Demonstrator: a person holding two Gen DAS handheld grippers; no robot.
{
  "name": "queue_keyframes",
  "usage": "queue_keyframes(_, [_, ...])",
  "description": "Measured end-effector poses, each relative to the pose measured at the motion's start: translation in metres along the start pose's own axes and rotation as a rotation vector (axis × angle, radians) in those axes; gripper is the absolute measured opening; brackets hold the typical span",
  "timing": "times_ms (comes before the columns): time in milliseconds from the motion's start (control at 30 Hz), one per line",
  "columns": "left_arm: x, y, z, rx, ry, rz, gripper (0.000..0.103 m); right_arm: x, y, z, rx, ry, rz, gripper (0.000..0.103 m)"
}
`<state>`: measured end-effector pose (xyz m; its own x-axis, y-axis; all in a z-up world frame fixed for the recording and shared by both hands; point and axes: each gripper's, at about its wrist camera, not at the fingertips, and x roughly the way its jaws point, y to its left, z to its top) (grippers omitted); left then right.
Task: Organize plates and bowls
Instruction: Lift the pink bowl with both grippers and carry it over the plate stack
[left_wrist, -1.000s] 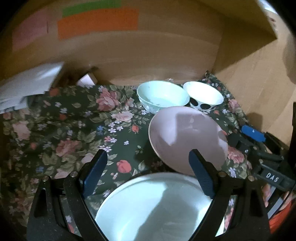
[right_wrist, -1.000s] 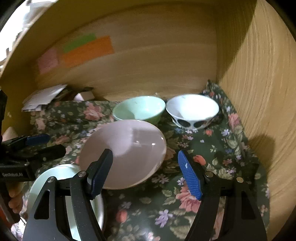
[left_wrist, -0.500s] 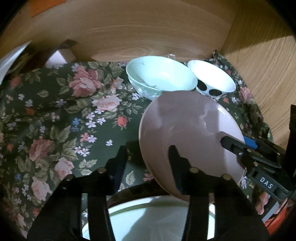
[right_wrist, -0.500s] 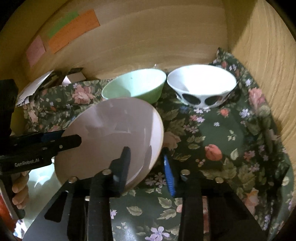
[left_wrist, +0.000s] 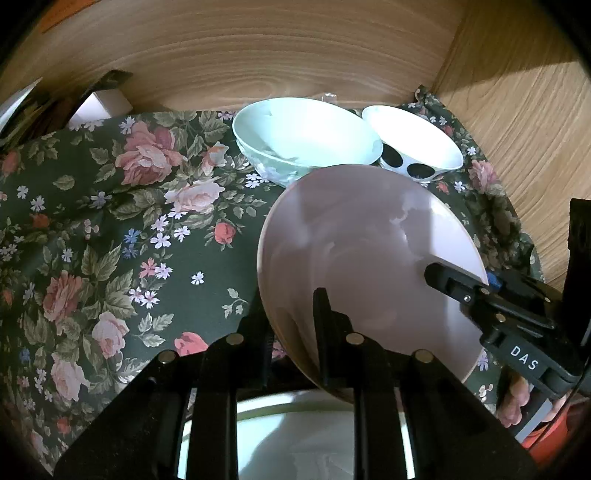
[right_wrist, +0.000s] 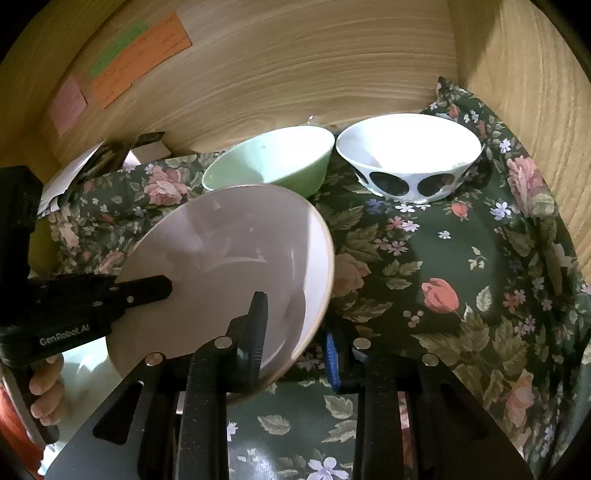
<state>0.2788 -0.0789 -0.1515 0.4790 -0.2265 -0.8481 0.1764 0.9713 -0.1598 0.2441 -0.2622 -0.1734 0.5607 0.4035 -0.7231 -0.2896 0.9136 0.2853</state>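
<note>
A pink plate (left_wrist: 369, 251) sits tilted on the floral cloth, its near edge over a pale green plate (left_wrist: 295, 439). My left gripper (left_wrist: 290, 321) is closing, with the pink plate's left rim between its fingers and the pads pressing on it. My right gripper (right_wrist: 295, 332) is closing too, pinching the plate's (right_wrist: 229, 254) right rim. Each gripper shows in the other's view: the right gripper (left_wrist: 461, 282), the left gripper (right_wrist: 147, 291). Behind the plate stand a mint green bowl (right_wrist: 273, 162) and a white bowl with black dots (right_wrist: 406, 155).
Wooden walls (right_wrist: 295, 74) close the back and right side. Coloured notes (right_wrist: 140, 55) stick on the back wall. Papers and a small box (right_wrist: 110, 155) lie at the back left. Floral cloth (right_wrist: 461, 277) covers the surface, bare to the plate's right.
Both grippers came down and forward to the pink plate. Their jaws went from wide open to closed on its opposite rims.
</note>
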Motion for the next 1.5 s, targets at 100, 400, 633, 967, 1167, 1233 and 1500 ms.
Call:
queue_keyframes(100, [-0.003, -0.003, -0.002, 0.005, -0.006, -0.004, 0.019, -0.008, 0.001, 0.000, 0.004, -0.015, -0.006, 0.025])
queue_keyframes(400, [-0.029, -0.008, -0.009, 0.007, -0.054, -0.018, 0.020, -0.035, 0.015, 0.003, -0.012, -0.074, -0.014, 0.025])
queue_keyframes(633, [-0.061, -0.004, -0.021, 0.006, -0.117, -0.009, 0.020, -0.056, 0.034, 0.001, -0.034, -0.113, -0.010, 0.025])
queue_keyframes(967, [-0.099, 0.013, -0.040, -0.024, -0.164, 0.004, 0.020, -0.074, 0.070, -0.005, -0.080, -0.143, 0.011, 0.025])
queue_keyframes(1167, [-0.121, 0.026, -0.061, -0.051, -0.198, 0.026, 0.020, -0.079, 0.094, -0.014, -0.111, -0.154, 0.041, 0.025])
queue_keyframes(1233, [-0.128, 0.031, -0.068, -0.064, -0.210, 0.035, 0.020, -0.078, 0.103, -0.018, -0.120, -0.153, 0.058, 0.025])
queue_keyframes(1500, [-0.154, 0.061, -0.102, -0.125, -0.245, 0.080, 0.020, -0.073, 0.140, -0.027, -0.168, -0.146, 0.118, 0.025])
